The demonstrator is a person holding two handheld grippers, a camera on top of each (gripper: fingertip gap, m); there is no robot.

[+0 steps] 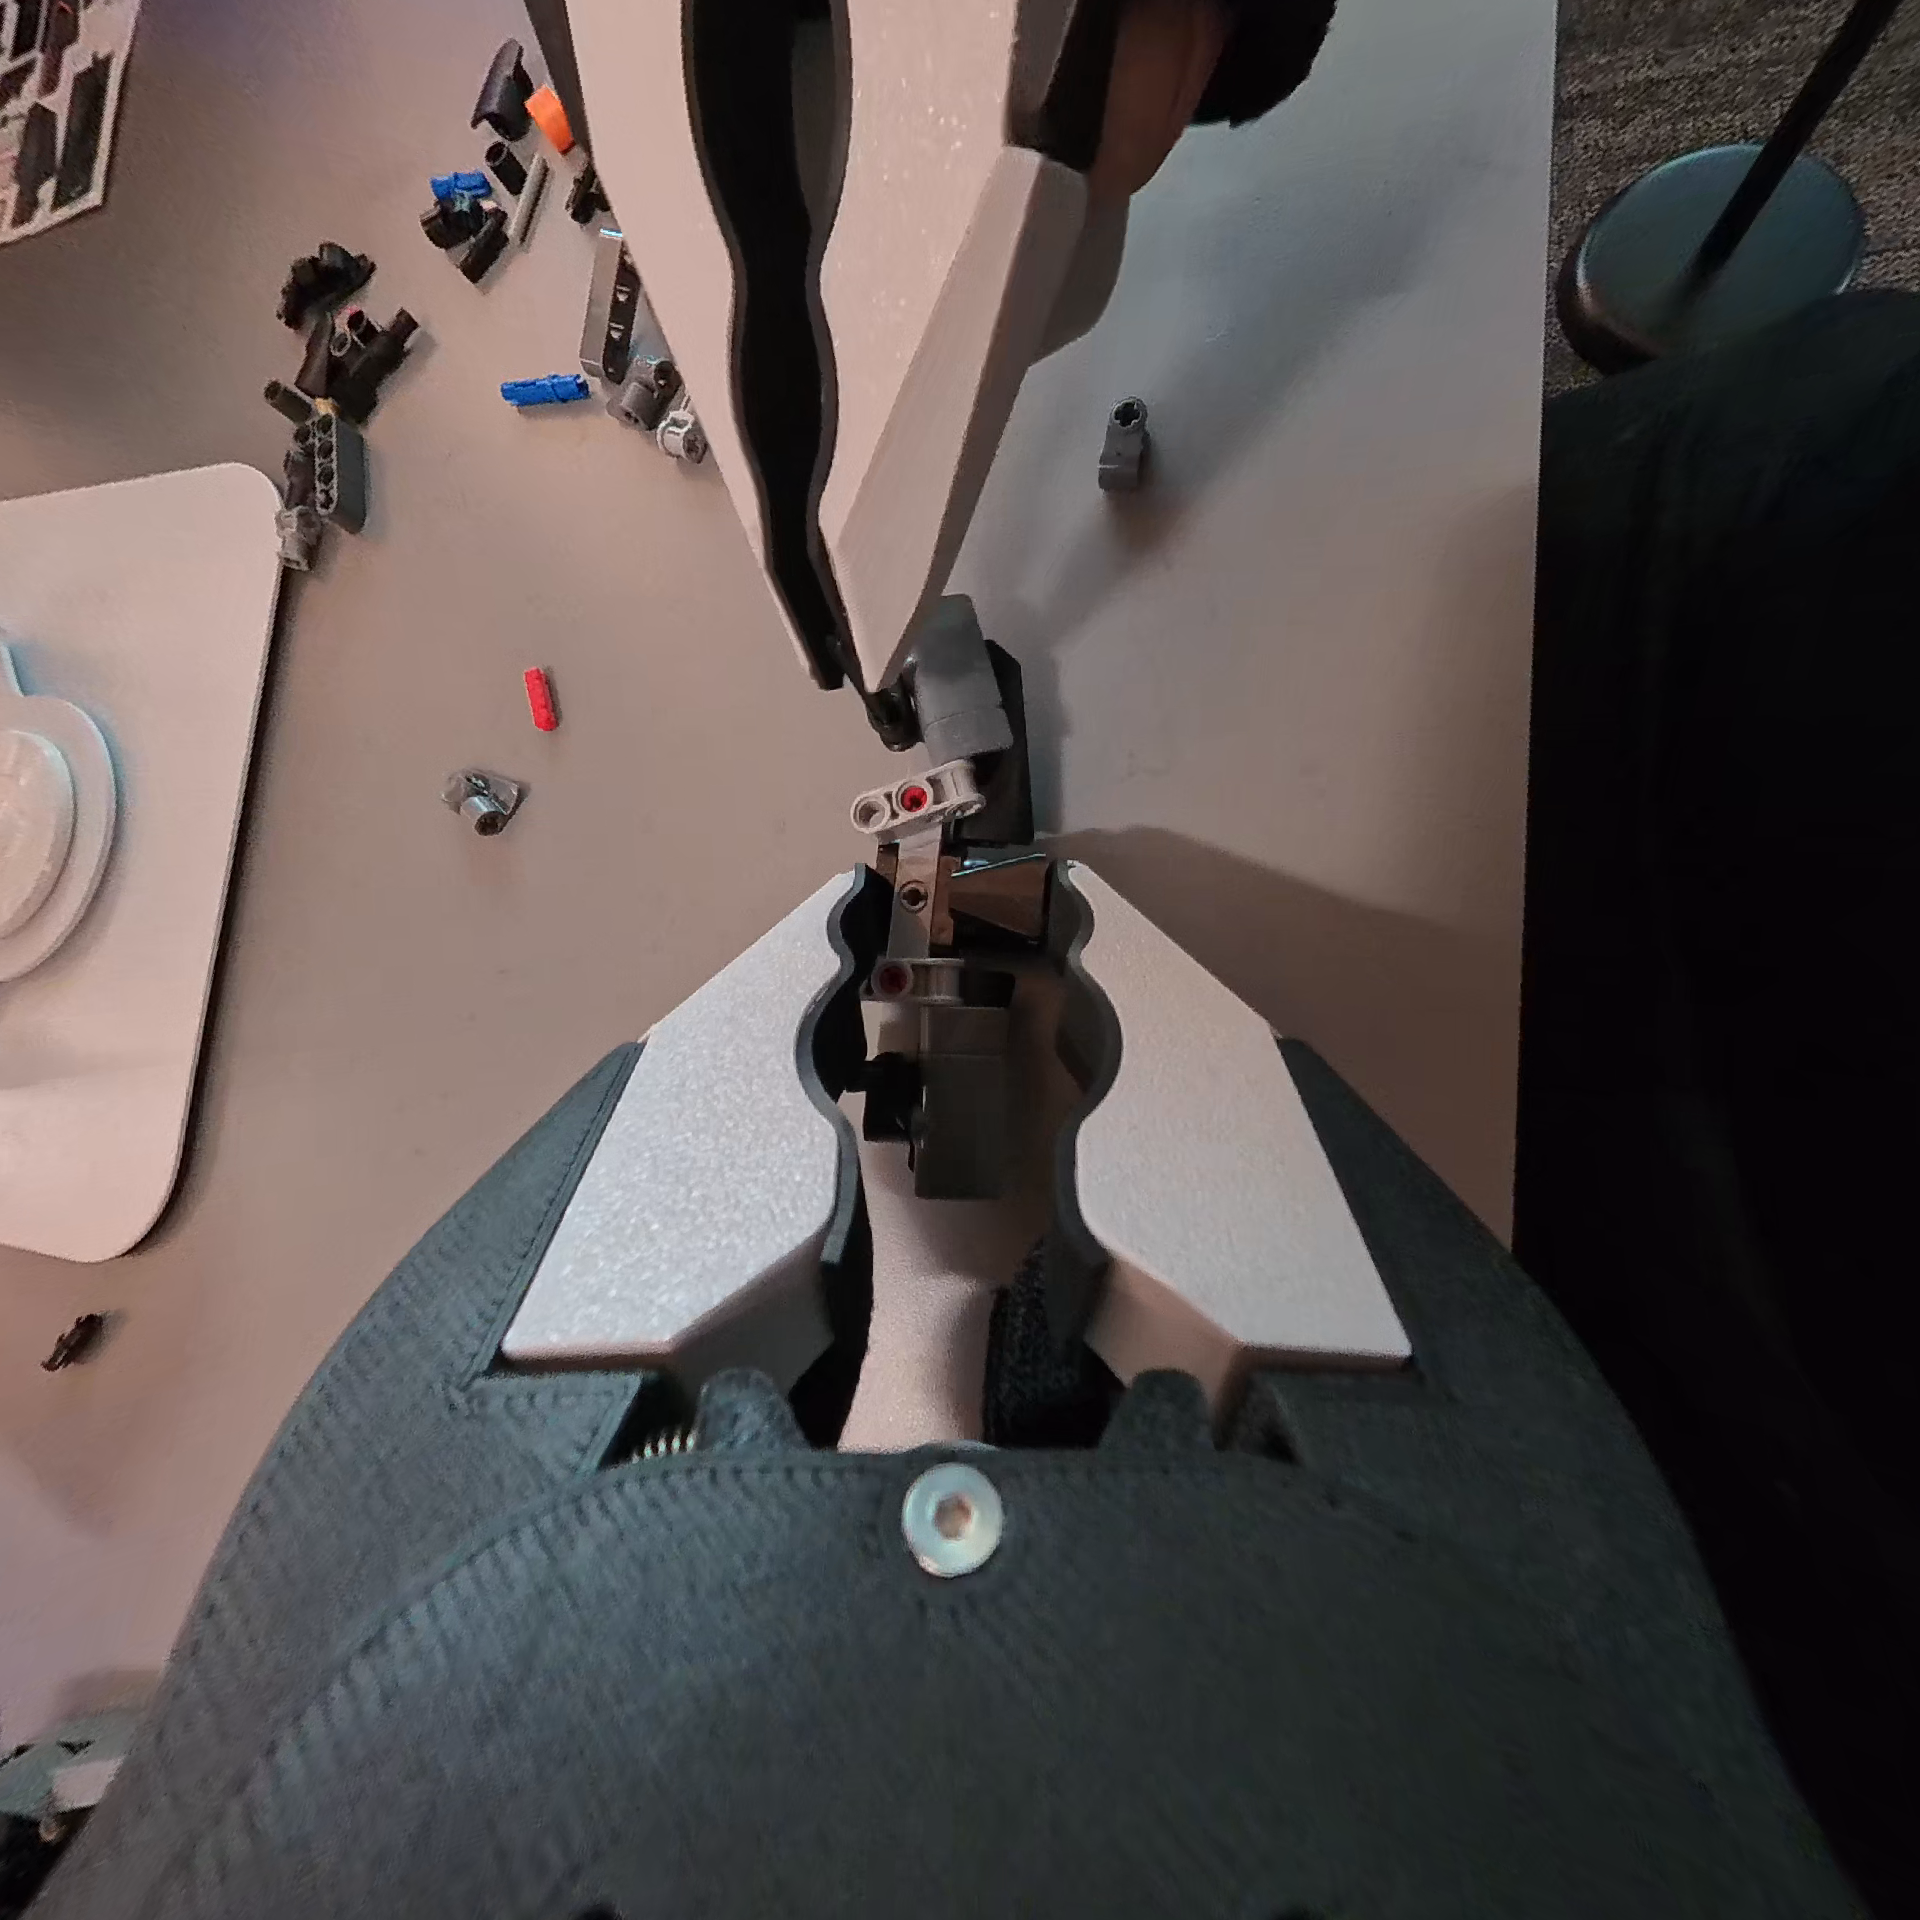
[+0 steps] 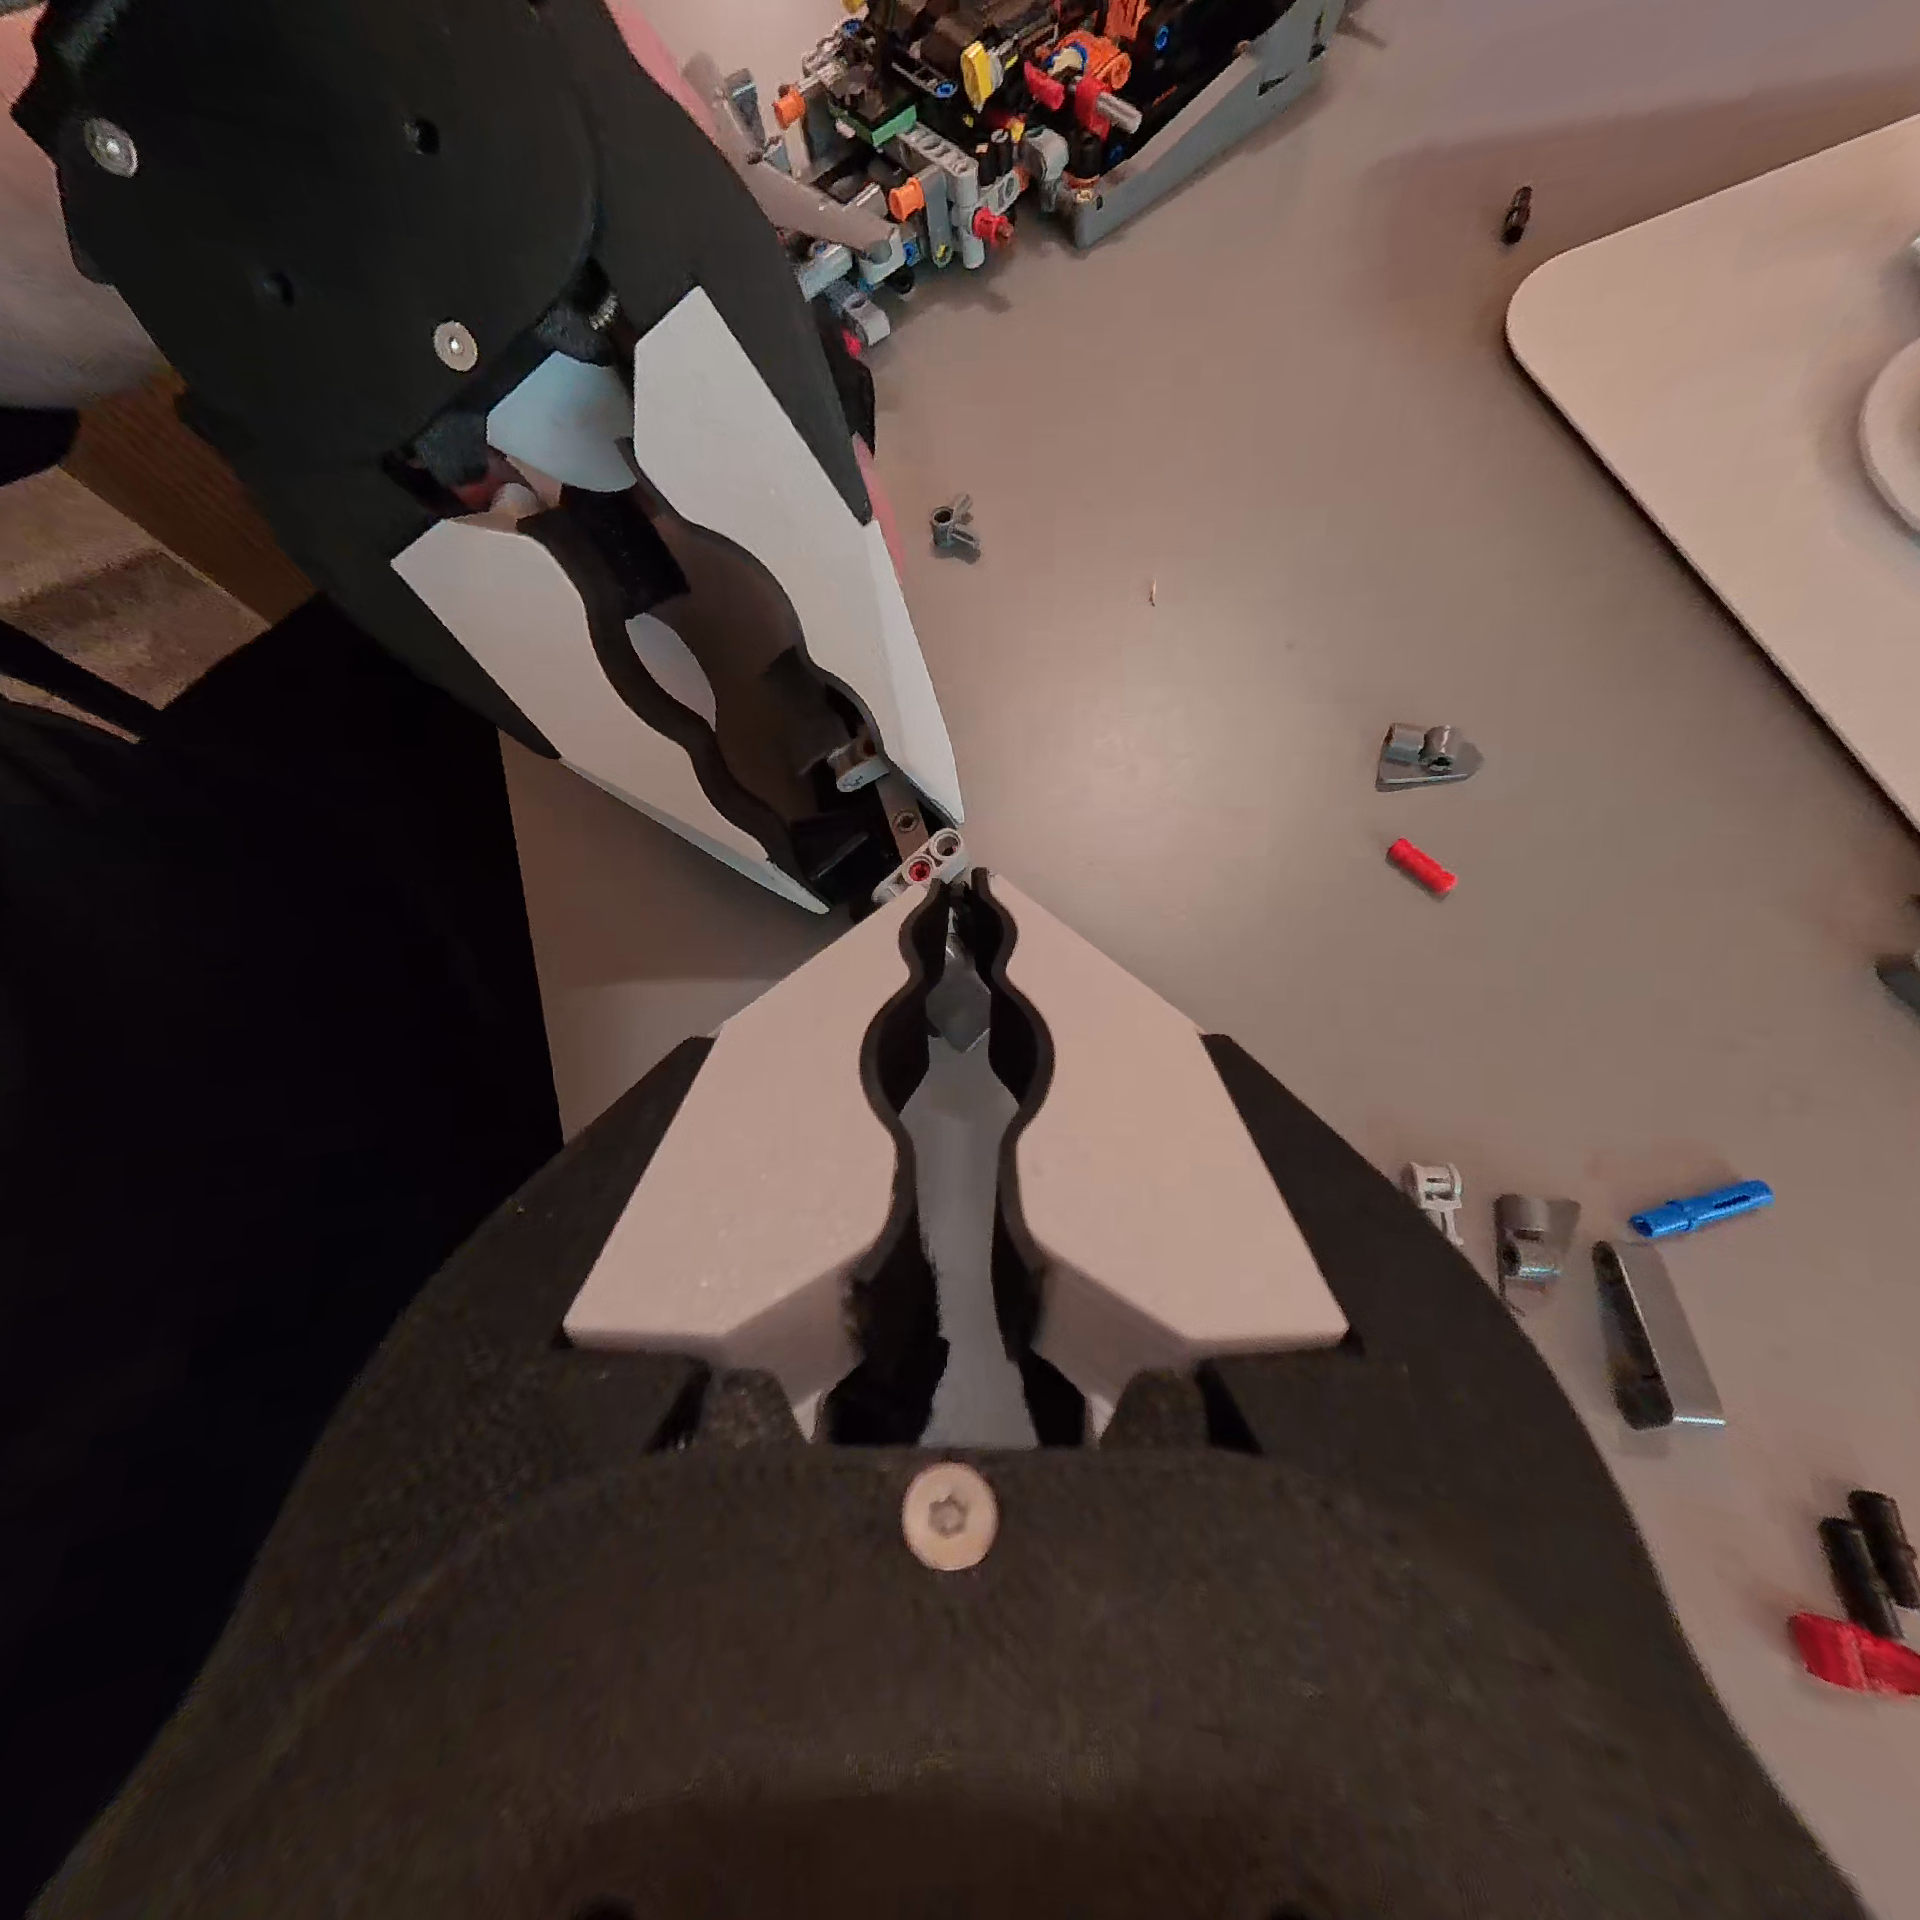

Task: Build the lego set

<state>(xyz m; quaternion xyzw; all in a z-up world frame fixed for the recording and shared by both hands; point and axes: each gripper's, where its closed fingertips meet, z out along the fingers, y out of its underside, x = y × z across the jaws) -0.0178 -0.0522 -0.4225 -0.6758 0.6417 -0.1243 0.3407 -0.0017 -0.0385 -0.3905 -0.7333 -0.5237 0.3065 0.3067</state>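
While the left tongs point(image 1: 961, 904) clench a small lego assembly point(image 1: 940, 935) of grey and black pieces with red pins above the desk point(image 1: 675, 644), the right tongs point(image 1: 868, 691) are closed on a tiny black pin point(image 1: 891, 717) at the assembly's far end, beside a grey block point(image 1: 961, 675). All this hangs near the desk's edge. Loose pieces lie scattered: a red pin point(image 1: 538, 698), a blue pin point(image 1: 544, 391), a grey connector point(image 1: 1124, 442). In the right wrist view a large, colourful half-built model point(image 2: 1039, 114) sits toward the far edge.
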